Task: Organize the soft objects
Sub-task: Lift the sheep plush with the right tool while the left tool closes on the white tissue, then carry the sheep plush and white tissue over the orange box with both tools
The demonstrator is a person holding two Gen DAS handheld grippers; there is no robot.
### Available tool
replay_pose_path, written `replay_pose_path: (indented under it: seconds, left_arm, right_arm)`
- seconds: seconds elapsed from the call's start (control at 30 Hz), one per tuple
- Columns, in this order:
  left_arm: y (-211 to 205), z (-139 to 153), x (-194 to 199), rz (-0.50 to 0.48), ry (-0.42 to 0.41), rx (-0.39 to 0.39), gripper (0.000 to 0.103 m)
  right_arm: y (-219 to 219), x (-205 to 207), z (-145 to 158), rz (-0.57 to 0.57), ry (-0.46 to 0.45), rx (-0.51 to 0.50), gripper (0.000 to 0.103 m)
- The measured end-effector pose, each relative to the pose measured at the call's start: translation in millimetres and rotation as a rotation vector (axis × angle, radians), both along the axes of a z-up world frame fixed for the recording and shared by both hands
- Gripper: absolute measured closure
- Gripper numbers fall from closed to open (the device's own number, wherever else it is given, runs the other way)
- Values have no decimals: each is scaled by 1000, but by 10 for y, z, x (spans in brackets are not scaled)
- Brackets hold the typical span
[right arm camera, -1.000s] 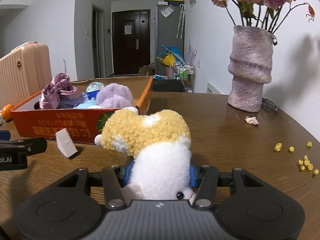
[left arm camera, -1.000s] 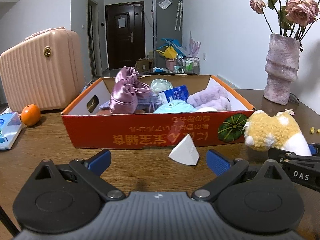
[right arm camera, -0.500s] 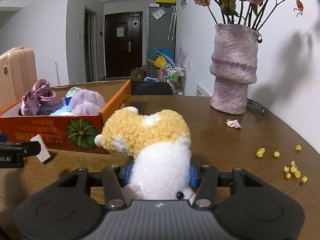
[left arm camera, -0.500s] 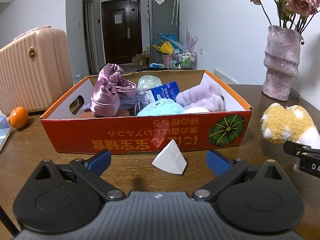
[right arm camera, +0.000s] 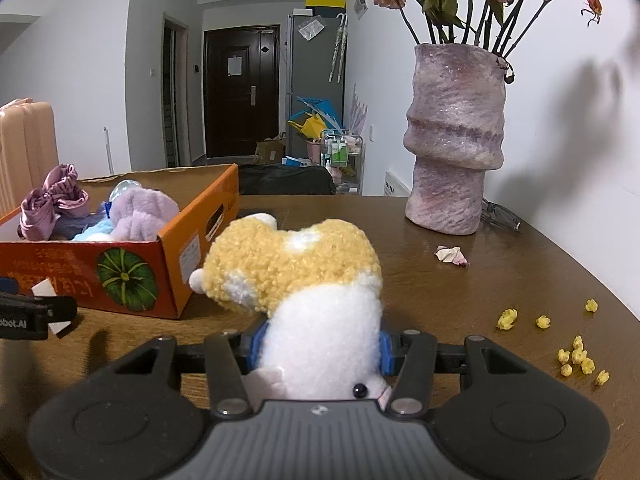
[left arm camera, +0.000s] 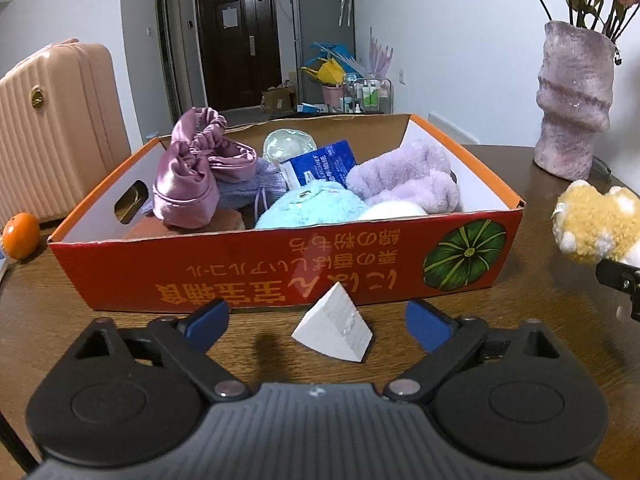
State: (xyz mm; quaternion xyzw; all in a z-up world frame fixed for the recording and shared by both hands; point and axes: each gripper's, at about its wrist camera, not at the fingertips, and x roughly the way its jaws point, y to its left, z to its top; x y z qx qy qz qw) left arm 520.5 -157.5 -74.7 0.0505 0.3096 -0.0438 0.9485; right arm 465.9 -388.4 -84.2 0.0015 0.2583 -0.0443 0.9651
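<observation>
A white wedge-shaped sponge (left arm camera: 334, 328) lies on the brown table in front of the orange cardboard box (left arm camera: 280, 268). My left gripper (left arm camera: 318, 322) straddles the sponge, its blue pads (left arm camera: 424, 324) on either side without touching, and the jaws are closing. The box holds a purple satin scrunchie (left arm camera: 192, 176), a light blue plush (left arm camera: 312, 208), a lilac fluffy item (left arm camera: 408, 180) and more. My right gripper (right arm camera: 318, 350) is shut on a yellow and white plush toy (right arm camera: 304, 280), held just right of the box (right arm camera: 132, 276); the same plush toy (left arm camera: 596, 224) shows at the left wrist view's right edge.
A purple vase (right arm camera: 454, 140) with dried roses stands at the back right of the table, with a fallen petal (right arm camera: 452, 254) and several yellow bits (right arm camera: 576, 354) nearby. An orange fruit (left arm camera: 20, 236) and a pink suitcase (left arm camera: 52, 120) are left of the box.
My left gripper has slid in around the white sponge and its jaws have narrowed. My right gripper has carried the plush toy rightward, away from the box front; its grip is unchanged.
</observation>
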Motion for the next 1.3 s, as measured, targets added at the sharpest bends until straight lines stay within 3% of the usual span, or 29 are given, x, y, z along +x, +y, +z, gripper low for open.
replay_pose_path:
  seconds: [0.27, 0.7, 1.3]
  left_arm:
    - [-8, -48, 65, -32, 53, -19, 64]
    - [3, -34, 26, -25, 40, -15, 68]
    - [47, 130, -308, -20, -64, -21, 68]
  right_arm:
    - [-1, 20, -4, 6, -3, -2, 53]
    - [12, 1, -1, 10, -12, 0, 53]
    - [208, -246, 112, 7, -102, -1, 53]
